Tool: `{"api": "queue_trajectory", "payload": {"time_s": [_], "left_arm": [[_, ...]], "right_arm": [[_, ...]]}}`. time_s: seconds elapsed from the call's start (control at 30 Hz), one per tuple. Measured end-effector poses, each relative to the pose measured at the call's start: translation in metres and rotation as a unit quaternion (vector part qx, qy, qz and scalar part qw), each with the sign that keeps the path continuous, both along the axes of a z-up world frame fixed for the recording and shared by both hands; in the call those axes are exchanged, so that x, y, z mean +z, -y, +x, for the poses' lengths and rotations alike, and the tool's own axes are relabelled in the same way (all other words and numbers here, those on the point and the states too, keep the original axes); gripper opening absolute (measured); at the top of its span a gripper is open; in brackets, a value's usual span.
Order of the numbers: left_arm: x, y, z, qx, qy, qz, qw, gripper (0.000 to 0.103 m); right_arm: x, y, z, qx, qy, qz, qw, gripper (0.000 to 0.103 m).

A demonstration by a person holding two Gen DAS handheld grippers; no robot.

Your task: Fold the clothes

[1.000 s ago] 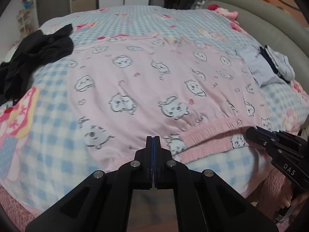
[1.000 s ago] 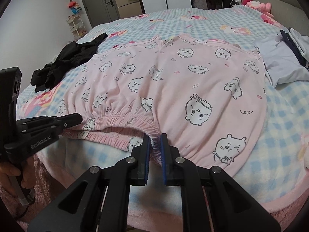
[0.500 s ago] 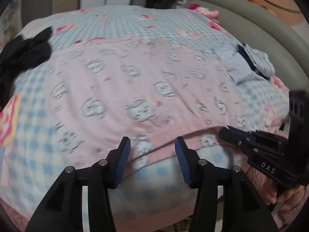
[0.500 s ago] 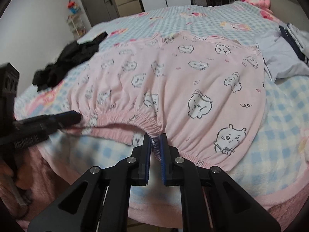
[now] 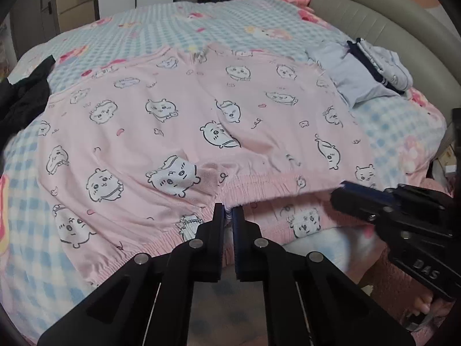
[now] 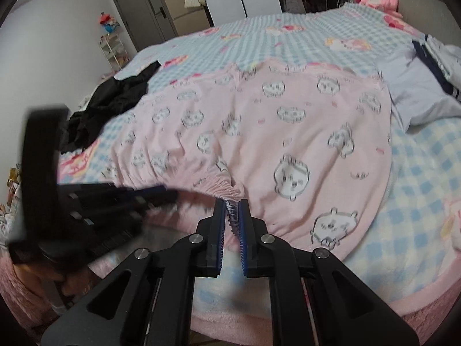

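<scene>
Checked blue bedding covers the bed [image 5: 178,26], with pink shorts [image 5: 201,121] spread flat on it, waistband at the near edge.

Left to right on the bed: black clothes [image 6: 112,101] at the left edge, the shorts in the middle, folded pale-blue clothes [image 5: 360,77] at the right, touching the shorts' far right corner.

Left hand-held gripper [image 5: 228,212]: its jaws have just been closing and now pinch the waistband near its middle. In the right wrist view it appears blurred [image 6: 161,193] at the left.

Right hand-held gripper [image 6: 232,216]: closed on bunched waistband elastic. In the left wrist view it enters from the right [image 5: 343,190], tip at the waistband.

Only the right wrist view shows a grey door [image 6: 138,14] and a small shelf [image 6: 112,49]. Only the left wrist view shows the padded headboard [image 5: 374,20] at length.
</scene>
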State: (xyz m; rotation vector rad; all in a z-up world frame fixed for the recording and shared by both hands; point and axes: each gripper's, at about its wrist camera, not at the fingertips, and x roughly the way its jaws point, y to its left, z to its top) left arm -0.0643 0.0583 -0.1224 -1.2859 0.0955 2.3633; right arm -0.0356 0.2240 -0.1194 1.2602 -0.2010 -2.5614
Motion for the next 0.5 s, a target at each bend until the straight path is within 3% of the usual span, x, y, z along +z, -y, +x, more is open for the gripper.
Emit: {"api": "queue_trajectory", "payload": {"time_s": [0.13,0.37,0.5], "left_arm": [[0.002,0.009,0.012,-0.003,0.000,-0.002,1.0000,0.005],[-0.015,0.029,0.020,0.024,0.027,0.006,0.9993,0.003],[-0.018,0.052,0.025,0.056,0.040,0.049,0.9964,0.003]], "right_arm": [[-0.009,0.001,-0.001,-0.001,0.026,0.022,0.999,0.008],[-0.010,0.003,0.007,0.001,0.022,0.038,0.999,0.008],[-0.003,-0.002,0.011,-0.002,0.018,0.032,0.999,0.008]]}}
